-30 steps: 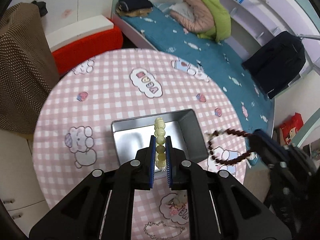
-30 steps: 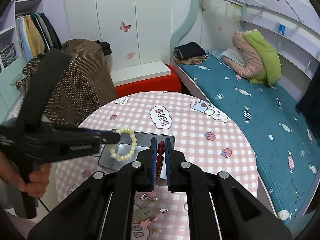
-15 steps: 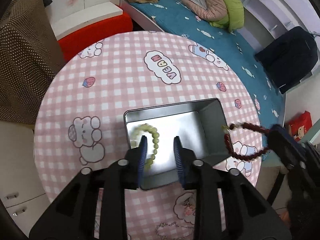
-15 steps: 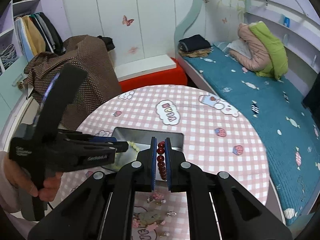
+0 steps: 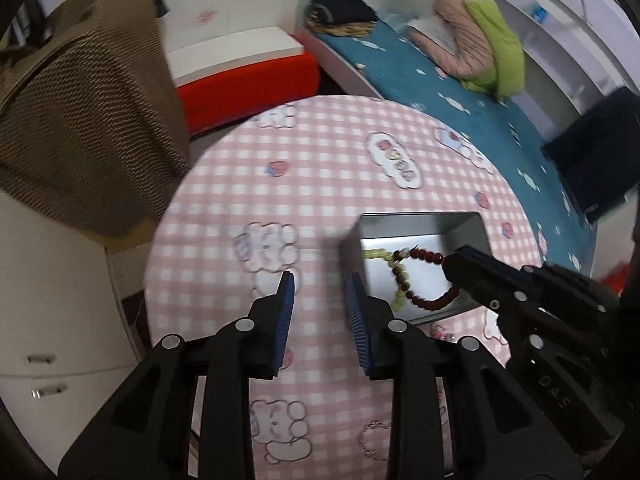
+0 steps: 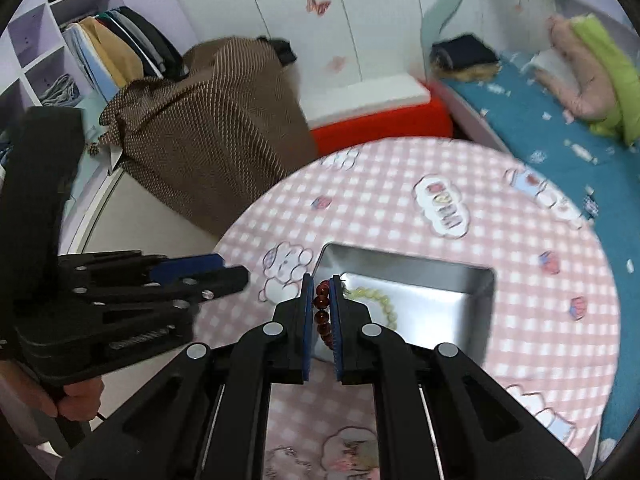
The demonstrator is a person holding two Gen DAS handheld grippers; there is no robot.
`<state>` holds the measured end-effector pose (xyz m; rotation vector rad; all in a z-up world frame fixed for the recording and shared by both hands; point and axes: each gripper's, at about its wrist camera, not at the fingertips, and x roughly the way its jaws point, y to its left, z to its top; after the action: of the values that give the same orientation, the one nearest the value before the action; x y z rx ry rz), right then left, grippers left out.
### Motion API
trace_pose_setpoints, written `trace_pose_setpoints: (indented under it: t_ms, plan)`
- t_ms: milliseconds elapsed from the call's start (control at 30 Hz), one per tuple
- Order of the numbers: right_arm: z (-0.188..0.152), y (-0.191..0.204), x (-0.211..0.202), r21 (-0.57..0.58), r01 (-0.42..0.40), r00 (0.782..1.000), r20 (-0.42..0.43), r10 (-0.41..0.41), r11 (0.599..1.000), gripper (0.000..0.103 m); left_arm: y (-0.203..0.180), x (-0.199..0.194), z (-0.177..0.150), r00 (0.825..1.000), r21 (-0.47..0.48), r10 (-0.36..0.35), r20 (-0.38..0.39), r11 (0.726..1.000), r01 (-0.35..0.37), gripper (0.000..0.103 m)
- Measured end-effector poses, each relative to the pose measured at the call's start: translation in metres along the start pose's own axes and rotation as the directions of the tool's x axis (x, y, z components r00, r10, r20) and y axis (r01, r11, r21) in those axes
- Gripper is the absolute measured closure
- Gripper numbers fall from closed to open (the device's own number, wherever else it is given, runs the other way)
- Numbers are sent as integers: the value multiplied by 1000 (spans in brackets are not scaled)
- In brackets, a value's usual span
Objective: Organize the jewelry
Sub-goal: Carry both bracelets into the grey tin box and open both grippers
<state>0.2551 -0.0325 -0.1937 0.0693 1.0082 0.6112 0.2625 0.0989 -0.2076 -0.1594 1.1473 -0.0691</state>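
Note:
A silver metal tin [image 5: 466,232] stands on the round table with the pink checked cloth [image 5: 320,152]. Inside it lies a pale green bead bracelet [image 5: 376,255]. My left gripper [image 5: 320,280] is open with nothing between its pads, over the cloth just left of the tin. A dark red bead bracelet [image 5: 424,302] dangles over the tin, and my right gripper [image 5: 452,260] is shut on it. The right wrist view shows the right gripper [image 6: 321,280] pinching the red bracelet [image 6: 321,304] above the near left corner of the tin [image 6: 400,270], the pale bracelet [image 6: 380,300] beyond, and the left gripper [image 6: 232,268] at the left.
A thin silver chain [image 5: 374,440] and some small charms [image 5: 440,330] lie on the cloth near the table's front. A brown dotted cloth [image 5: 80,120] covers furniture to the left. A red and white box [image 5: 248,72] and a bed [image 5: 460,112] stand behind the table.
My left gripper opened, dropped the pale bracelet into the tin and moved left off it. My right gripper carried the red bracelet in over the tin and came lower.

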Motion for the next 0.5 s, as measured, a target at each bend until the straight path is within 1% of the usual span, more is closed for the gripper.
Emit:
trace_pose_setpoints:
  t_ms: [67, 100, 133, 167, 200, 233, 333, 367, 400, 500]
  plan:
    - [-2, -4, 12, 23, 0, 999, -45, 1, 1000, 95, 6, -2, -2, 1000, -16, 9, 4, 1000, -9, 75]
    - [-3, -7, 17, 37, 19, 997, -69, -16, 999, 93, 8, -3, -4, 1000, -22, 17, 4, 1000, -17, 75]
    - [-5, -10, 21, 54, 37, 995, -90, -32, 998, 93, 9, -4, -5, 1000, -23, 21, 5, 1000, -21, 75]
    - [-7, -15, 22, 77, 47, 994, -103, -39, 996, 92, 9, -4, -7, 1000, -23, 25, 6, 999, -25, 75]
    - [-7, -17, 22, 87, 48, 994, -106, -39, 995, 89, 9, -5, -8, 1000, -23, 26, 6, 999, -26, 75]
    - [-8, -18, 20, 93, 55, 994, -104, -45, 994, 87, 9, -5, -9, 1000, -24, 25, 4, 999, -25, 75]
    - [-10, -20, 10, 75, 87, 993, -81, -81, 993, 77, 5, -4, -13, 1000, -15, 21, -2, 1000, -21, 75]
    - [-10, -20, 6, 71, 94, 993, -72, -89, 993, 68, 2, -4, -14, 1000, -7, 20, -4, 1000, -20, 75]
    - [-10, -20, 4, 69, 101, 993, -63, -97, 992, 63, 2, -4, -15, 1000, -2, 18, -5, 1000, -18, 75]
    - [-10, -21, -5, 65, 111, 993, -35, -108, 992, 62, -4, -4, -17, 1000, 14, 9, -5, 1000, -9, 75]
